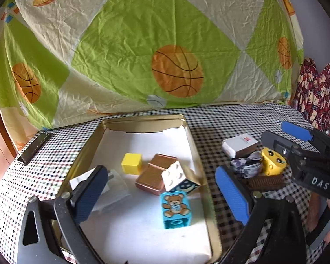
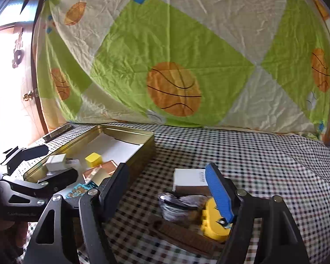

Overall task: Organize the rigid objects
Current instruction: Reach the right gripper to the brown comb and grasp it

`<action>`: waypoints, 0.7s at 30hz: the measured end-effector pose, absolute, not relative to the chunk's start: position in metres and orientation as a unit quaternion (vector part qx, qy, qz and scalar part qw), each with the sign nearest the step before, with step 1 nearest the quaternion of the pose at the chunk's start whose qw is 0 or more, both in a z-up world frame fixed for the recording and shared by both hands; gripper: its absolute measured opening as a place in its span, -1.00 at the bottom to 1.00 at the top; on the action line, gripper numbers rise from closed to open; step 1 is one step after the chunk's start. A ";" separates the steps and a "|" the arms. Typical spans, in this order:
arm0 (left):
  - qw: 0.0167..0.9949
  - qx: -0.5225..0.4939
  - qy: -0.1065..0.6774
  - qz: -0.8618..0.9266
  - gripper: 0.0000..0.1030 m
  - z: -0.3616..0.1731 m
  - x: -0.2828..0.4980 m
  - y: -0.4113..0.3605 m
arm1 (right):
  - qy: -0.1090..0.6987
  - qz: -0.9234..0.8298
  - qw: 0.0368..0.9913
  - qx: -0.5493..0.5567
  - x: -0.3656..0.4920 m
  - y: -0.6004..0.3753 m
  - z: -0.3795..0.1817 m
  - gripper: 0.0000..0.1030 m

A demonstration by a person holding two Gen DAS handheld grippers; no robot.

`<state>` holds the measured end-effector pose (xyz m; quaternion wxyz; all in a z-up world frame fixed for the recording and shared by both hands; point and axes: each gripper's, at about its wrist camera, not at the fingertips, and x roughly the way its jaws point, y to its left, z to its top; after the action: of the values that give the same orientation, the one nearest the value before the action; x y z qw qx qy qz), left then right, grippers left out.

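Tongs: left tongs (image 1: 162,195) spread over the gold metal tin (image 1: 200,160), bear-printed studded brick (image 1: 175,206) between them; right tongs (image 2: 171,191) spread before the yellow toy (image 2: 213,224).

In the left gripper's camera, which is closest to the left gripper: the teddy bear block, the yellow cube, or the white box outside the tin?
From the left gripper:
1. Teddy bear block, between its fingers, in the tin.
2. Yellow cube, farther back in the tin.
3. White box, outside, right of the tin.
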<state>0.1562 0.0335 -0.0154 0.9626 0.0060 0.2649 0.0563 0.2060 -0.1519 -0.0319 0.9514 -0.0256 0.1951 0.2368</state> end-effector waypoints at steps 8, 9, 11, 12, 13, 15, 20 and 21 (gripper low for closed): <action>0.963 0.016 0.270 0.001 0.95 -0.025 0.156 -0.032 | 0.229 0.169 0.959 -0.003 0.220 -0.207 -0.040 0.44; 0.962 0.023 0.272 0.001 0.95 -0.027 0.157 -0.037 | 0.238 0.171 0.956 -0.005 0.220 -0.209 -0.042 0.44; 0.962 0.033 0.272 0.010 0.95 -0.028 0.159 -0.044 | 0.254 0.186 0.949 -0.011 0.218 -0.212 -0.044 0.44; 0.962 0.036 0.270 0.015 0.95 -0.028 0.159 -0.044 | 0.261 0.192 0.946 -0.015 0.216 -0.212 -0.046 0.44; 0.963 0.037 0.266 0.022 0.95 -0.027 0.158 -0.042 | 0.270 0.200 0.942 -0.023 0.214 -0.211 -0.048 0.44; 0.964 0.032 0.261 0.035 0.95 -0.025 0.157 -0.035 | 0.286 0.221 0.931 -0.038 0.210 -0.207 -0.052 0.44; 0.965 0.000 0.255 0.054 0.99 -0.023 0.151 -0.011 | 0.270 0.268 0.923 -0.057 0.194 -0.194 -0.050 0.44; 0.965 -0.002 0.255 0.057 0.99 -0.023 0.149 -0.009 | 0.266 0.273 0.923 -0.061 0.193 -0.191 -0.050 0.44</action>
<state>0.1488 -0.0086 -0.0235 0.9653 -0.0024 0.2548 0.0568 0.1926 -0.1911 -0.0498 0.9225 -0.0607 0.2661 0.2729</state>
